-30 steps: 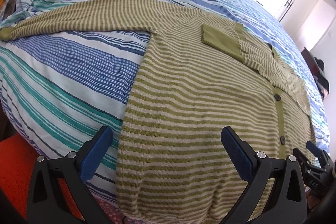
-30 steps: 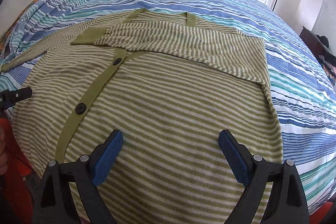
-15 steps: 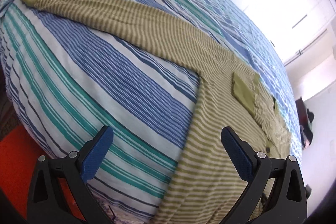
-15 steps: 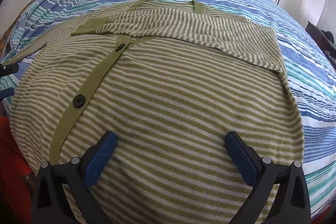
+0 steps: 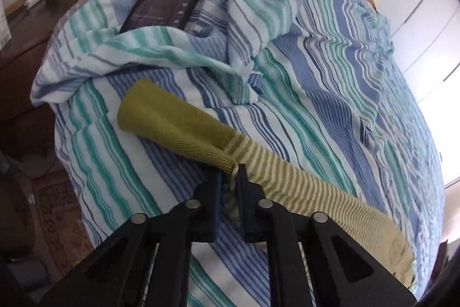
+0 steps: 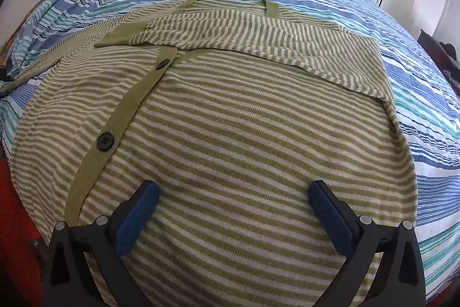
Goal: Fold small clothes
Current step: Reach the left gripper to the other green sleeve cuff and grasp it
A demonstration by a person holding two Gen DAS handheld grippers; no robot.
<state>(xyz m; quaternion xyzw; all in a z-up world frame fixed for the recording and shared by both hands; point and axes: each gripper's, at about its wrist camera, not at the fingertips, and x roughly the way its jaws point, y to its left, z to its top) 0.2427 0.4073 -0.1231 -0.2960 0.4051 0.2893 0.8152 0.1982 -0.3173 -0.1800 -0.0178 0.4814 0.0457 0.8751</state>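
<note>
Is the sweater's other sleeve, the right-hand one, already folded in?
Yes, folded. The right sleeve lies across the cardigan, cuff near the top button.

Both grippers, left gripper (image 5: 229, 173) and right gripper (image 6: 234, 216), are black frames (silver rivets) with blue-padded jaws.
</note>
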